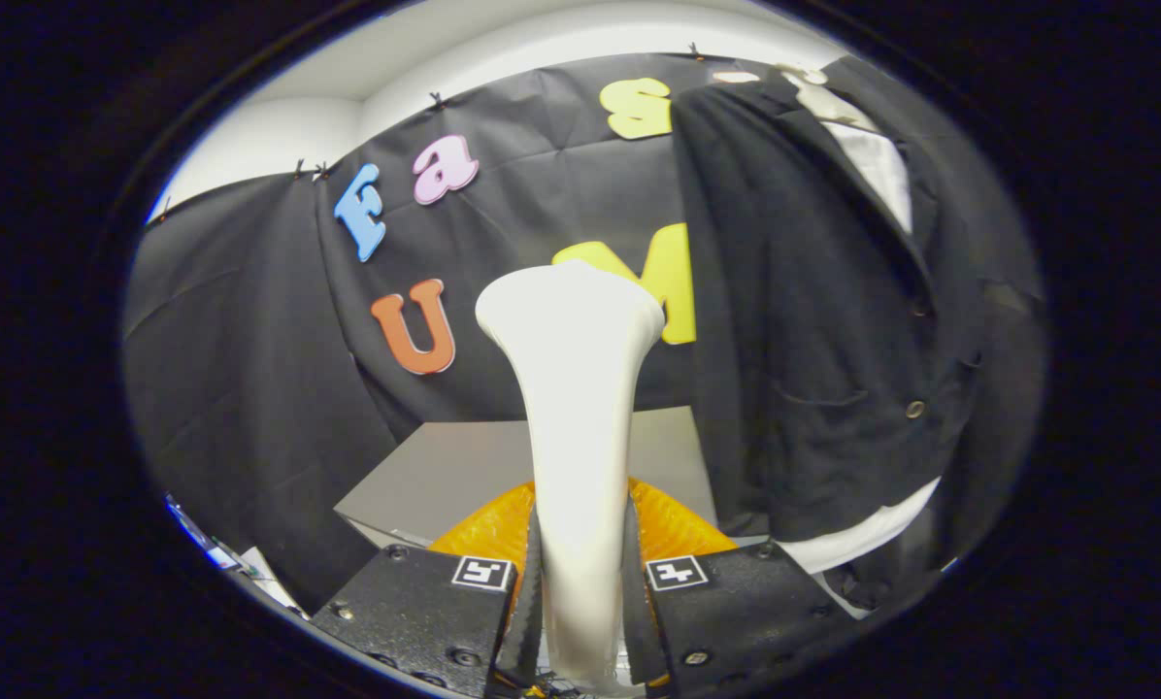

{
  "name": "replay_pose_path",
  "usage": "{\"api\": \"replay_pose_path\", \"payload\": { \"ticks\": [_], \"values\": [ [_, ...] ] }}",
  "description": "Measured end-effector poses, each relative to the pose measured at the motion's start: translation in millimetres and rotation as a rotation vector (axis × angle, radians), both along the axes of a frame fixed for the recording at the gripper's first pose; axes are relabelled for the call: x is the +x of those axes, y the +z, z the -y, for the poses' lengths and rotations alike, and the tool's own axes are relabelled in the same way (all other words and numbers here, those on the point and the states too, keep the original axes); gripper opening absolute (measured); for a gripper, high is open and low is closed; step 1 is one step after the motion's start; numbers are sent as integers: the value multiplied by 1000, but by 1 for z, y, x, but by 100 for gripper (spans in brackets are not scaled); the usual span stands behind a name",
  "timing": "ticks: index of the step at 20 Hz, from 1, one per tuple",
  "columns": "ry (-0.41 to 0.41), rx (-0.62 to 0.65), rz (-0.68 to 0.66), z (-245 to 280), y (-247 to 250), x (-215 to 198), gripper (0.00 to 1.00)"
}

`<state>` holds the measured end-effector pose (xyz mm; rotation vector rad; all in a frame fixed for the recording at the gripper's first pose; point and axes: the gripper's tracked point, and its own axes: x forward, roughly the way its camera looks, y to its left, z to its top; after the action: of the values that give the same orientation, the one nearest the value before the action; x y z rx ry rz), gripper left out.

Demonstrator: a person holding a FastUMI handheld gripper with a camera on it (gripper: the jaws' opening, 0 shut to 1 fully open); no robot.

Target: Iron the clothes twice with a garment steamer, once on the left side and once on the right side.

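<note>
A white garment steamer (577, 408) stands upright between my fingers, its handle narrow at the bottom and its head flaring wide at the top. My gripper (580, 592) is shut on the steamer's handle, with both fingers pressed against its sides. A dark jacket (813, 320) hangs to the right of the steamer's head, over a white shirt whose collar and hem show. The steamer head is left of the jacket's left edge and apart from it. Buttons and a pocket show on the jacket front.
A grey tabletop (464, 471) lies beyond the fingers, behind the steamer. An orange ribbed object (488, 529) sits low behind the handle on both sides. Black cloth (250, 369) walls the booth to the left and behind.
</note>
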<state>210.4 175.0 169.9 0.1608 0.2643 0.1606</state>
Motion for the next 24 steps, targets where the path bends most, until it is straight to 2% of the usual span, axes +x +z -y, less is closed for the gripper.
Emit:
{"api": "replay_pose_path", "payload": {
  "ticks": [4, 10, 18, 24],
  "values": [
    [-117, 12, 58, 66, 22, -30, 37],
    [-195, 67, 198, 141, 70, -64, 37],
    [-262, 43, 421, 227, 153, -64, 37],
    [-284, 29, 556, 253, 203, -44, 37]
  ]
}}
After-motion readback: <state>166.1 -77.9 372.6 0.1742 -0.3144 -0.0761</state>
